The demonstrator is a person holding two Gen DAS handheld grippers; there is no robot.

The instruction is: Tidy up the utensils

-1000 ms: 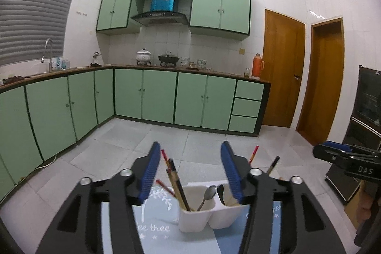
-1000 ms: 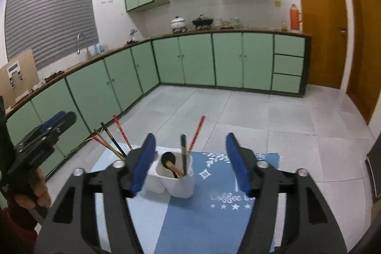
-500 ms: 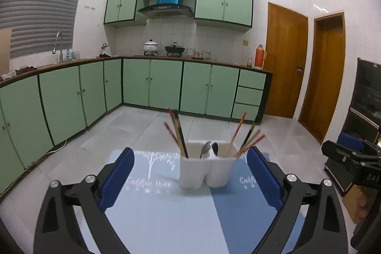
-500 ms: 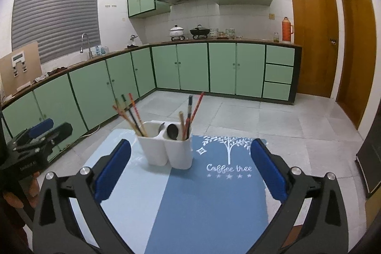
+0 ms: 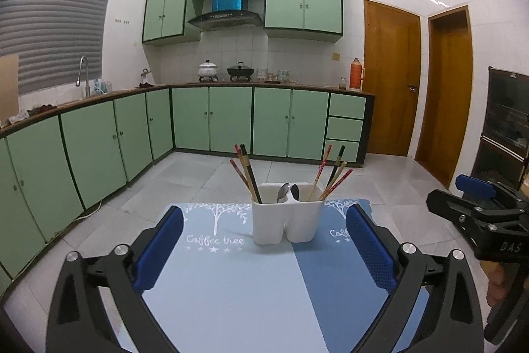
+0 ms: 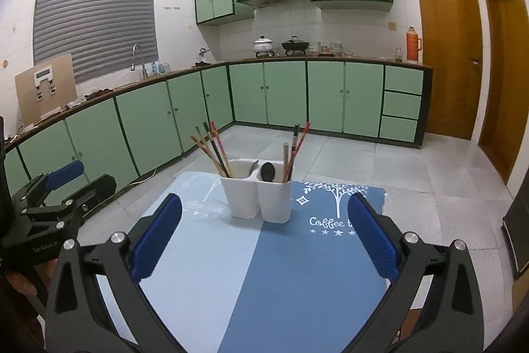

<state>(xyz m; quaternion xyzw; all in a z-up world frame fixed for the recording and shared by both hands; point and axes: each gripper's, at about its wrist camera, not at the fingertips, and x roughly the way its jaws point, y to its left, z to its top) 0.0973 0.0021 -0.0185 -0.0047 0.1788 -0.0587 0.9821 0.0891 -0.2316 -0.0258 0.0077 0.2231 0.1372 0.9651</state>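
Chopsticks [image 5: 246, 171], thin lacquered, in white two-cell plastic holder [image 5: 287, 222]; both hand-held grippers [image 5: 264, 240] [image 6: 264, 232] wide open, empty.

We see the two-cup holder [image 5: 287, 222] standing on the mat [image 5: 231, 280], chopsticks [image 5: 246, 171] and a spoon [image 5: 282, 191] in each cup, cabinets [image 5: 231, 118] behind.

This is a home kitchen: pale green cabinets [image 5: 211, 118] run along two walls under a wooden counter [image 5: 264, 85], with wall cupboards [image 5: 302, 2] flanking a range hood [image 5: 226, 17]. A sink tap [image 5: 81, 68] stands below a shuttered window [image 5: 49, 32], two pots [image 5: 208, 68] sit on the hob, and the floor [image 5: 198, 174] is tiled.
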